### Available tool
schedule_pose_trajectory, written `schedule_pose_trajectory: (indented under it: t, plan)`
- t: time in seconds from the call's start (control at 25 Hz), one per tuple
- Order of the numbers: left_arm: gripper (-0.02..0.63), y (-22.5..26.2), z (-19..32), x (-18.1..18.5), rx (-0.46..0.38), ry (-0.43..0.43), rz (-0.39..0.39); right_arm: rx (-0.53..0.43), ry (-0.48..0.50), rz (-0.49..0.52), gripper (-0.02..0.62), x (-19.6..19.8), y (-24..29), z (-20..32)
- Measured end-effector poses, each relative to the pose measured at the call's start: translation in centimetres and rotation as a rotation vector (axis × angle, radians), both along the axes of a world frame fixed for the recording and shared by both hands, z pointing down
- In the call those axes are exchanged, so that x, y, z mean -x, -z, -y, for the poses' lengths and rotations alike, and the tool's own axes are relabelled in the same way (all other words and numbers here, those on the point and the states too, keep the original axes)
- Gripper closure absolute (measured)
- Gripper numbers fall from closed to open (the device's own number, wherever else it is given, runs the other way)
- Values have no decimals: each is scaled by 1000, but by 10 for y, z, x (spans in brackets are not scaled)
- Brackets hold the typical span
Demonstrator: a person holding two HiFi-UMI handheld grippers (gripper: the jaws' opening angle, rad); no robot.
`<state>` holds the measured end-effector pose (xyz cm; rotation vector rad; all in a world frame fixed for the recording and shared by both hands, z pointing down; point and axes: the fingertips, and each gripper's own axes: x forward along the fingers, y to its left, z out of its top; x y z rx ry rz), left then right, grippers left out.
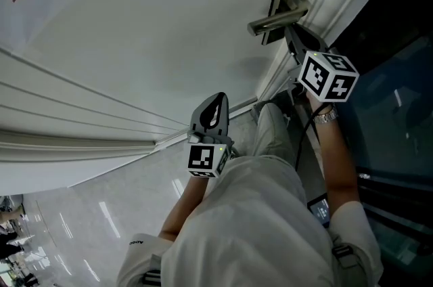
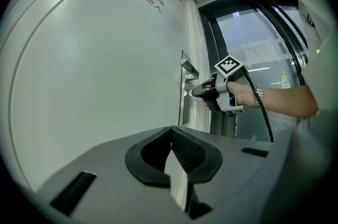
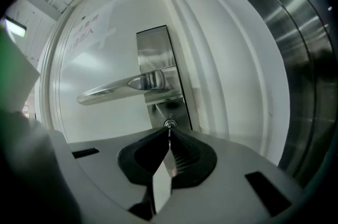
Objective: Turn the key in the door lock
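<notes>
Thin metal key [image 3: 169, 130] sits in the round lock cylinder [image 3: 170, 123] just below the silver lever handle [image 3: 127, 85], in line with our right gripper [image 3: 169, 134], whose jaws pinch it. Our left gripper [image 2: 172, 130], farther from that handle, is closed on nothing.

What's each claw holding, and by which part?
Right claw grips the key by its outer end, tip in the door lock. Left claw is shut on nothing.

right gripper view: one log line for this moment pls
right hand-held gripper: shut on key | key: in lock, below handle | left hand-held gripper: shut, empty, away from lock
</notes>
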<state>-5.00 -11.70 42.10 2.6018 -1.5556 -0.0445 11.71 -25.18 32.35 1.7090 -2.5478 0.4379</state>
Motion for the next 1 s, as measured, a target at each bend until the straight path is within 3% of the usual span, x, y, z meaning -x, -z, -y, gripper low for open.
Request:
schedule_pose_trajectory:
  t: [0.16,0.68,0.88,1.0]
  plan:
    - [597,0,1,0,-1,0,-3,33,2,136,584,-3,0,1]
    - [597,-3,4,0,9,-2,-3,110,-3,435,584,-6,-2,2]
    - [597,-4,4,0,9,0,-8,181,21,635,584,-7,-4,3]
    - [597,-7,4,0,20,-2,-6,208,25,697,584,-9,-6,3]
